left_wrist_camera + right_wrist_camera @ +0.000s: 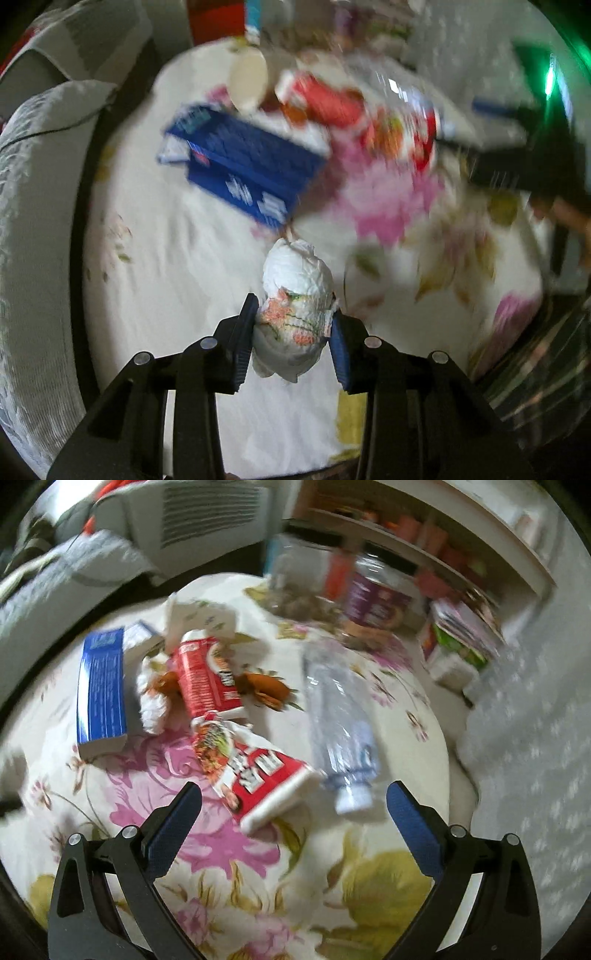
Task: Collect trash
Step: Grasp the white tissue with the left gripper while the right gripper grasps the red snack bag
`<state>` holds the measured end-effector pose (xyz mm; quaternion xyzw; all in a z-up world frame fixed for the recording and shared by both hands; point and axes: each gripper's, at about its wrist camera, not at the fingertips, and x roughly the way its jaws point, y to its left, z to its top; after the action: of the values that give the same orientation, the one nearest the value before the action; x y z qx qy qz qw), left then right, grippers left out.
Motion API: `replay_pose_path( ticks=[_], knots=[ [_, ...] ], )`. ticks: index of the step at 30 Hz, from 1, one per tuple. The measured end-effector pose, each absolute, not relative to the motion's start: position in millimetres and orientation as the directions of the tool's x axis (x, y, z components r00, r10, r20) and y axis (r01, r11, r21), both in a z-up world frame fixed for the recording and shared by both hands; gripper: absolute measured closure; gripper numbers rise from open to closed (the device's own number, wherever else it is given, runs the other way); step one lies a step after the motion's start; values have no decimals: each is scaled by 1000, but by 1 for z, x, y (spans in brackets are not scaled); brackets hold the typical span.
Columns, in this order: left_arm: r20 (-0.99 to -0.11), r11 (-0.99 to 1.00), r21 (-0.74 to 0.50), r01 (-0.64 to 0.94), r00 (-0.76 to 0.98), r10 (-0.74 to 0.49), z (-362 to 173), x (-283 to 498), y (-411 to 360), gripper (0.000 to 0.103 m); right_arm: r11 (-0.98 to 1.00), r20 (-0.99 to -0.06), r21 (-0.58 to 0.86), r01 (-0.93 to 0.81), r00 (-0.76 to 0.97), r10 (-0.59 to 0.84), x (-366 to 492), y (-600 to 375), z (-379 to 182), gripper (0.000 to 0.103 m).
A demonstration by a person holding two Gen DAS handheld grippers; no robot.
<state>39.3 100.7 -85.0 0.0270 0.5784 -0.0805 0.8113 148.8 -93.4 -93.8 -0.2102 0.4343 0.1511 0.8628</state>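
Observation:
My left gripper (293, 323) is shut on a crumpled white paper napkin (297, 291) with orange and green print, held above the floral tablecloth (177, 258). My right gripper (293, 805) is open and empty, just above the table. Between and ahead of its fingers lie a red snack box (266, 779) and a crushed clear plastic bottle (340, 716). Further off lie a red carton (205, 675), a blue box (101, 690), orange wrappers (264, 686) and white crumpled paper (155, 701). The blue box (243, 162) also shows in the left wrist view.
A round table holds the litter; a paper cup (249, 79) lies on its side at the far edge. A purple jar (376, 602) and a clear jar (291, 572) stand at the back. Grey cushioned seats (33, 221) flank the table. Shelves (424, 528) stand behind.

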Motion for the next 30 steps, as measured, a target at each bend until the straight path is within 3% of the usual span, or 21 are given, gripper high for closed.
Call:
replay_pose_path(
  ticks=[9, 12, 15, 16, 20, 22, 30],
  knots=[
    [-919, 990, -68, 125, 378, -111, -76, 75, 99, 66, 770, -852, -293, -567, 520, 58, 172, -55, -128, 8],
    [-921, 992, -59, 115, 376, -99, -83, 81, 101, 66, 756, -876, -284, -590, 480, 46, 177, -49, -141, 22],
    [-915, 993, -73, 89, 391, -102, -79, 85, 106, 66, 785, -883, -229, -575, 463, 81, 180, -49, -139, 29],
    [-910, 994, -79, 79, 401, -104, -77, 85, 108, 66, 798, -883, -202, -567, 458, 102, 181, -49, -135, 36],
    [-882, 995, -89, 43, 460, -99, -68, 87, 114, 66, 828, -875, -154, -539, 464, 140, 175, -50, -127, 42],
    [-873, 995, -93, 31, 478, -97, -65, 88, 116, 66, 838, -870, -135, -529, 468, 155, 172, -52, -123, 50],
    [-841, 996, -93, -11, 536, -73, -58, 88, 121, 66, 883, -845, -53, -467, 492, 210, 165, -64, -102, 54]
  ],
)
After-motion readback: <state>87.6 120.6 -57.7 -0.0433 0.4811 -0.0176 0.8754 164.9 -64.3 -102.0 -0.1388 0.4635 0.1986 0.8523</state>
